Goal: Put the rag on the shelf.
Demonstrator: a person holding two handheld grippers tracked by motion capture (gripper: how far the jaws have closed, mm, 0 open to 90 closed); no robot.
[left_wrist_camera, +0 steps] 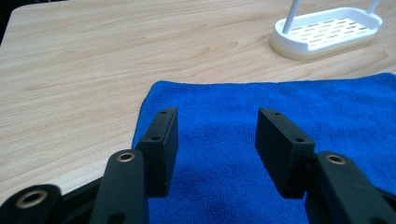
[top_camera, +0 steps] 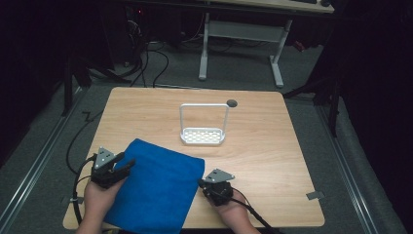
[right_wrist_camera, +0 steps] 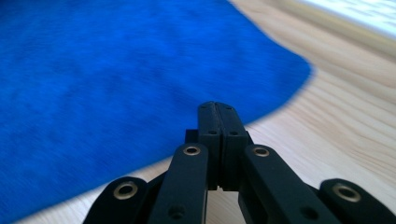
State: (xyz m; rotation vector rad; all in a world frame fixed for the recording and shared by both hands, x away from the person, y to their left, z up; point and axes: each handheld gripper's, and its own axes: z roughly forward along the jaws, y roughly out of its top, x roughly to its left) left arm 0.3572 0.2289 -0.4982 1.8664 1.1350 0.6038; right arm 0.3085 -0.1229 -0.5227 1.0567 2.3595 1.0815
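blue towel (top_camera: 156,187) lies flat on the near left part of the wooden table (top_camera: 272,161), hanging a bit over the near edge. left gripper (top_camera: 122,165) sits over the towel's left edge with jaws apart, right gripper (top_camera: 200,183) at the towel's right edge, jaws pressed together on nothing. white rack (top_camera: 203,127) stands mid-table, apart from the towel.

A plain blue cloth (top_camera: 156,190) lies on the light woodgrain table (top_camera: 272,146) near a white slotted rack (top_camera: 203,132).
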